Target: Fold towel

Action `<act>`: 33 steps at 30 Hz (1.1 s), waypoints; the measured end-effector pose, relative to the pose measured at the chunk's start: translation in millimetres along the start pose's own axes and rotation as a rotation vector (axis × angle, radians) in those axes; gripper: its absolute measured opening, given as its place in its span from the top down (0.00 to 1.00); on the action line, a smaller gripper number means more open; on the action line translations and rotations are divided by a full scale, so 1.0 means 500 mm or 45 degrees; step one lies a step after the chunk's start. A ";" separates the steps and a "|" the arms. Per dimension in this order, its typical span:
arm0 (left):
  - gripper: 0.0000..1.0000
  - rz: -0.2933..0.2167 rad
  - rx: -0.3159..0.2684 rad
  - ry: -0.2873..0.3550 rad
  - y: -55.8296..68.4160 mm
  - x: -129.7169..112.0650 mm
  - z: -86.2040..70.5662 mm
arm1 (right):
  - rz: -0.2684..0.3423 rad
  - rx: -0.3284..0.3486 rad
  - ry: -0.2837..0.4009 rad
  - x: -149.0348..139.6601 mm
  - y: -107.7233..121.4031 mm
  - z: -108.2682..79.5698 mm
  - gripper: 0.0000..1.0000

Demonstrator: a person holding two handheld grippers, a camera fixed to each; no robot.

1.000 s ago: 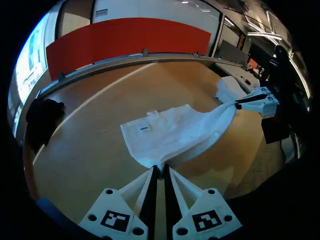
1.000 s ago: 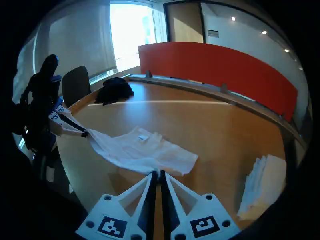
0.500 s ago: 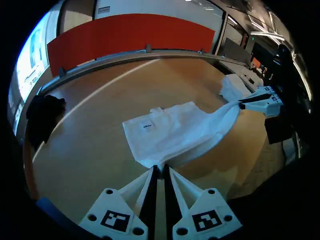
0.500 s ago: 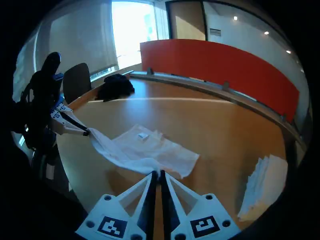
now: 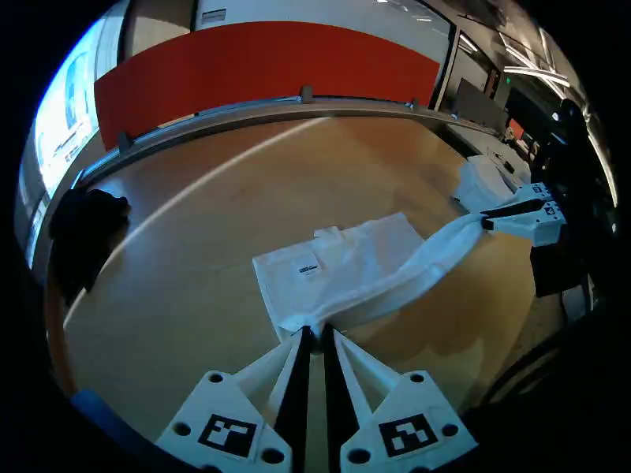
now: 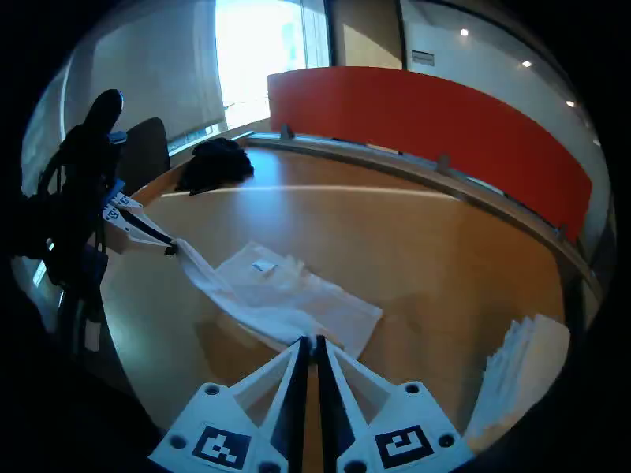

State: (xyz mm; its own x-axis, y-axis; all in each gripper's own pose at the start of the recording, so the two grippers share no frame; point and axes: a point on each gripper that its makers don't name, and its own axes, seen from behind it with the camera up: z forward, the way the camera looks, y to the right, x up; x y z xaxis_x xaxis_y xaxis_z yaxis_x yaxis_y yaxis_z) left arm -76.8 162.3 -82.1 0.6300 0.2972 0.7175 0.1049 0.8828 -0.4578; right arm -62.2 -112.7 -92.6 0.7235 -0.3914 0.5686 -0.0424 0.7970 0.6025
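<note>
Towel (image 5: 347,264) lies partly on the wooden table (image 5: 181,260), with its near edge raised off the table and stretched between two grippers. Left gripper (image 5: 314,331) pinches one corner and right gripper (image 6: 308,340) pinches the other, both above the table's near side.

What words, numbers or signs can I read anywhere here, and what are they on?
No text reads clearly.
Small tag on the white cloth towel: too small to read.
Pale wall plaque: blurred.
Square black-and-white markers on the left gripper: patterns, not words.
</note>
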 end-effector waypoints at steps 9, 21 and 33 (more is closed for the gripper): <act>0.88 -0.013 0.009 -0.022 -0.031 0.021 0.065 | 0.022 -0.007 -0.044 -0.004 0.033 0.053 0.92; 0.88 0.021 0.022 -0.054 -0.050 0.009 0.127 | 0.037 -0.018 -0.109 -0.036 0.057 0.102 0.92; 0.84 0.024 0.056 -0.043 -0.075 0.011 0.195 | 0.102 -0.057 -0.151 -0.048 0.099 0.171 0.90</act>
State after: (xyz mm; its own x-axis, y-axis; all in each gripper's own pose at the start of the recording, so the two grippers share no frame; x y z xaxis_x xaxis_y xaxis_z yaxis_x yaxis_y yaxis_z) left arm -152.3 166.5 -9.7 0.6050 0.3256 0.7266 0.0586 0.8919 -0.4485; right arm -140.6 -103.1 -28.5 0.6322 -0.3754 0.6778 -0.0640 0.8465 0.5286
